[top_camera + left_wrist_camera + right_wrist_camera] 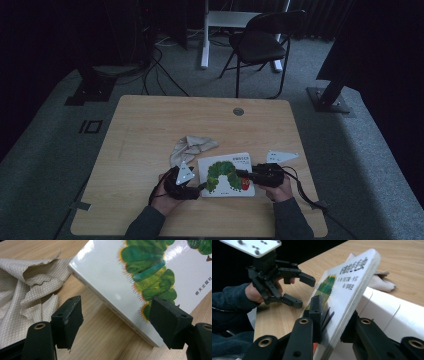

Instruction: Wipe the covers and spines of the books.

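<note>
White book clamped in right tongs.

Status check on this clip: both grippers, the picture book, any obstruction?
Right gripper shut on white caterpillar picture book's cover, lifting it. Left gripper open, astride book's corner. Crumpled beige cloth lies beside book, not blocking.

Each hand carries a black tool: the left tool and the right tool each have 2 black jaws on linked bars with brass-ringed pivots. A grey 3-cornered plate tops each, dotted with small screws. Black cables trail from both. The sleeves are dark blue-grey.
</note>
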